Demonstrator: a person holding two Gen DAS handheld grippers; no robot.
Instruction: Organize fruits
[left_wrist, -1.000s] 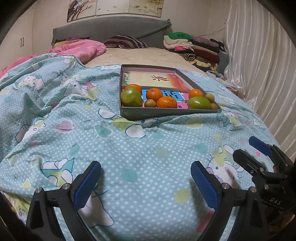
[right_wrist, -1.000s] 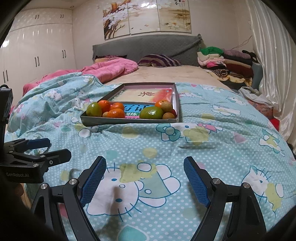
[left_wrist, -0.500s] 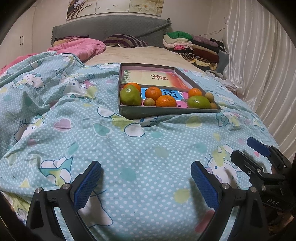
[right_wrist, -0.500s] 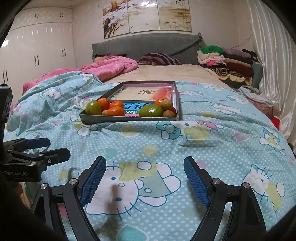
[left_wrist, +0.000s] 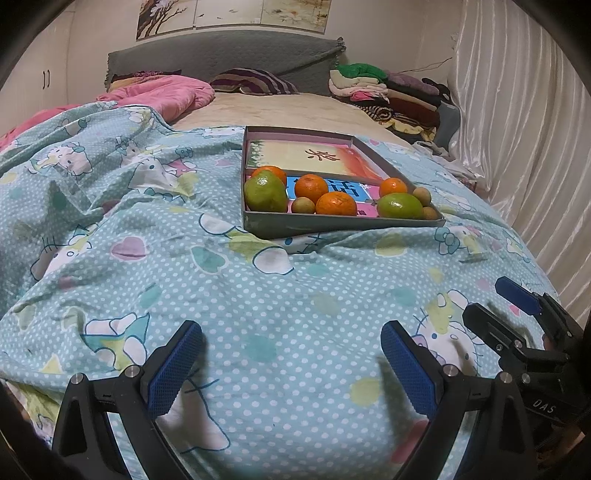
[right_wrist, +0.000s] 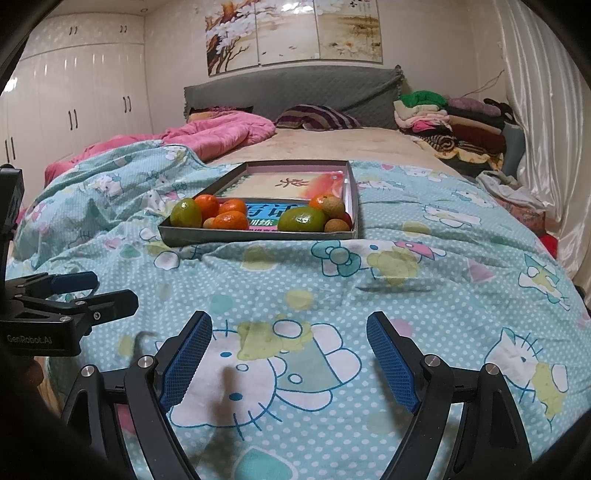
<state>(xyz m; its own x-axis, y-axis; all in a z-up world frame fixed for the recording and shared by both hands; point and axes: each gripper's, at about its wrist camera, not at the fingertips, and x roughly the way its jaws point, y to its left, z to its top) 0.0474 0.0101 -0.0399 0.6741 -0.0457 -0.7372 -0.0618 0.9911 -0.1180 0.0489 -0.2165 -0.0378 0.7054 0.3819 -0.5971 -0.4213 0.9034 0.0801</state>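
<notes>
On the bed ahead of me, well beyond both pairs of tongs, sits a shallow grey tray (left_wrist: 343, 226) with the fruit gathered along its near edge. My left tongs (left_wrist: 291, 369) stand wide with nothing between the blue pads (left_wrist: 173, 367), hovering over the dotted teal quilt (left_wrist: 207, 280). My right tongs (right_wrist: 290, 363) are wide too and hold nothing, hanging above a cartoon cat printed on the same quilt.

From the left view the tray lies up and slightly to the right of the gap between the pads. At its near left corner a big green fruit (left_wrist: 265, 192) rests against an orange (left_wrist: 270, 172) behind it. Toward the middle are two more oranges, one further back (left_wrist: 311, 187) and one at the front wall (left_wrist: 336, 204), with a small brownish fruit (left_wrist: 303, 205) between the green one and the front orange. Further right lies a second green fruit (left_wrist: 399, 205), a fourth orange (left_wrist: 393, 187) behind it, and two small brown fruits (left_wrist: 422, 194) at the right end.

Flat printed books or cards (left_wrist: 314, 157) cover the tray floor behind the fruit.

In the right view the tray (right_wrist: 258, 234) lies up and a little left of my tongs, and my left tongs (right_wrist: 92, 291) show at the left edge, apart from it.
</notes>
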